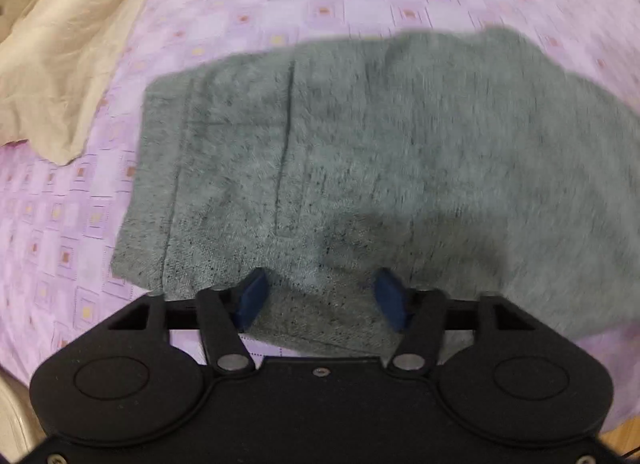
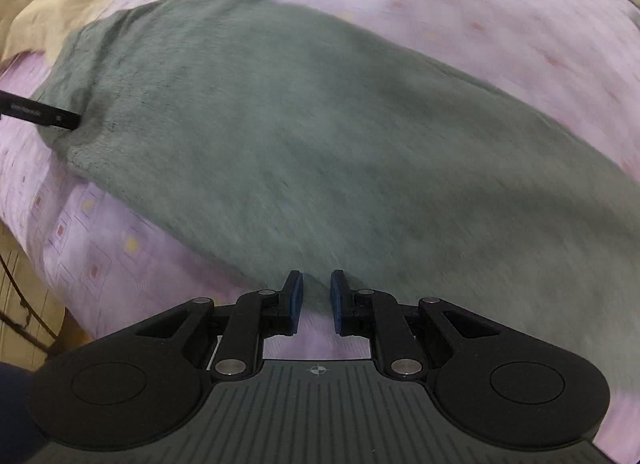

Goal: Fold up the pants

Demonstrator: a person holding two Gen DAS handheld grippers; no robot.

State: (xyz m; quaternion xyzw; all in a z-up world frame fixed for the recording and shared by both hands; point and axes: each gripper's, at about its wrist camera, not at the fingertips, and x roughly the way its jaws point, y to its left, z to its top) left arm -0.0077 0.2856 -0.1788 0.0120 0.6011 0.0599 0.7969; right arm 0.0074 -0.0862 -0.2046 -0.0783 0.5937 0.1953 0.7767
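A pair of grey-green knit pants (image 1: pixel 360 152) is seen spread flat on a bed covered by a lilac sheet (image 1: pixel 60 224) printed with small squares. In the left wrist view the waistband end and a slit pocket can be made out, though motion blur softens the far edge; the right part of the garment is cut off by the frame. The left gripper (image 1: pixel 320 298) is held over the near edge of the pants with its blue pads spread apart; fabric is seen between and below the pads, but no pinch on it can be confirmed. A cream blanket (image 1: pixel 68 44) is bunched at the upper left corner of the bed.

In the right wrist view the pants (image 2: pixel 320 136) are heavily blurred and run off the right edge. The right gripper (image 2: pixel 316 300) is shown with its pads narrowly parted, nothing being clamped between them; the near hem lies just beyond the tips. A dark bar (image 2: pixel 40 114), cut off at the left edge, reaches the garment's far corner and cannot be identified.
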